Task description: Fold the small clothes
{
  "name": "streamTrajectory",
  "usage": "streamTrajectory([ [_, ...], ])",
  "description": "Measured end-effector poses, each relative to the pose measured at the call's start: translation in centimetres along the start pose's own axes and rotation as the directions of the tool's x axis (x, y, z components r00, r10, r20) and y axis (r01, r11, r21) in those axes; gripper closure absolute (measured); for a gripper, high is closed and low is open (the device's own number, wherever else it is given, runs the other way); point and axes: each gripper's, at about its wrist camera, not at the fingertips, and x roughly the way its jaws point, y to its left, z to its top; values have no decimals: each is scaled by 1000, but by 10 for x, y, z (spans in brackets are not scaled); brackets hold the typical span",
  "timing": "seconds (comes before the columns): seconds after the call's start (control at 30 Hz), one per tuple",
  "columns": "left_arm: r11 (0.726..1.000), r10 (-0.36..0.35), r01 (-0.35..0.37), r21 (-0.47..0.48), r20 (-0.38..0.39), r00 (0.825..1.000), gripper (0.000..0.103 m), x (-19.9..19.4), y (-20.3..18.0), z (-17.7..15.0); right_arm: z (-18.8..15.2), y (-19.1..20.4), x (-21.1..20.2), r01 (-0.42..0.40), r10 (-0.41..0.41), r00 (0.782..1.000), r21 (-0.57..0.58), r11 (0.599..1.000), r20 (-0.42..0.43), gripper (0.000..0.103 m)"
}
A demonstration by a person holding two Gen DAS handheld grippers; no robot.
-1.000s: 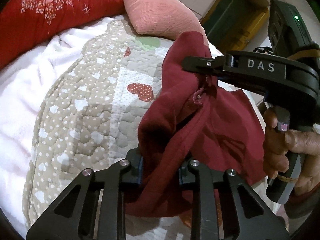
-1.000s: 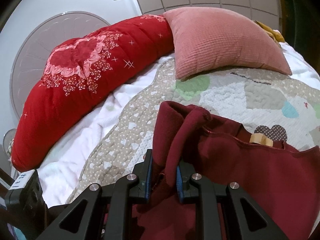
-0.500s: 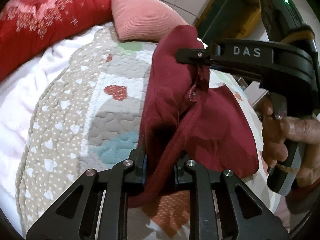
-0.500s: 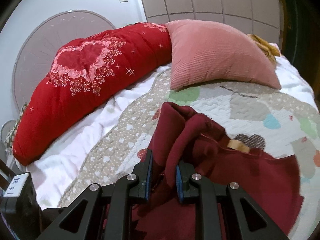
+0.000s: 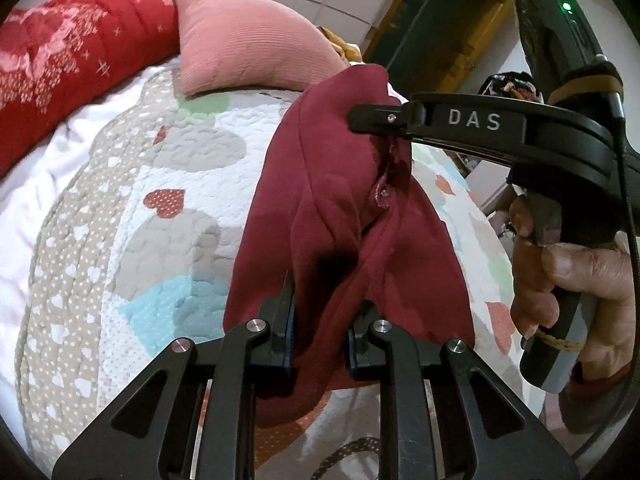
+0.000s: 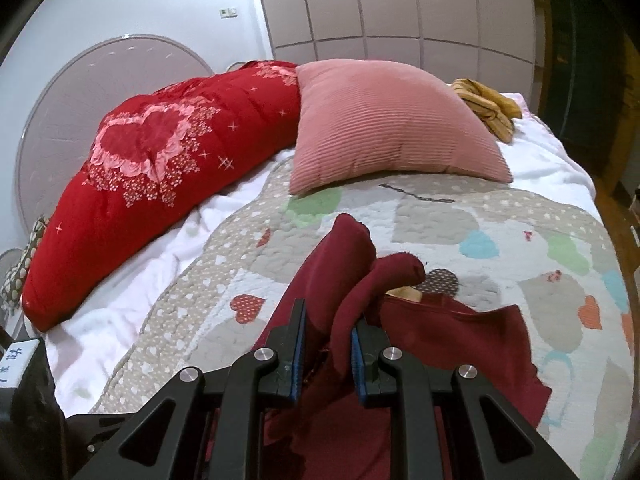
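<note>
The left gripper is clamped on a bunched fold of the dark red garment. The right gripper pinches another gathered edge of it. The garment hangs between the two tools above the patchwork quilt, with the pink cushion on the far side.

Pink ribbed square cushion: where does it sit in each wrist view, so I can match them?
Left wrist view: pink ribbed square cushion at upper centre-left, behind the dark red garment.
Right wrist view: cushion at upper centre, on the quilt's far edge.
Shared landmark: red heart-print bolster touching the cushion's left side.
</note>
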Motion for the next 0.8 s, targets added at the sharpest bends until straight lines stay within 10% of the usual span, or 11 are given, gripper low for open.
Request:
streamTrajectory([
  [0.8,994,-65,71,81,-74,995,86,27,-75,-1,-20,-68,-32,84,-84,996,45,995,-6,85],
])
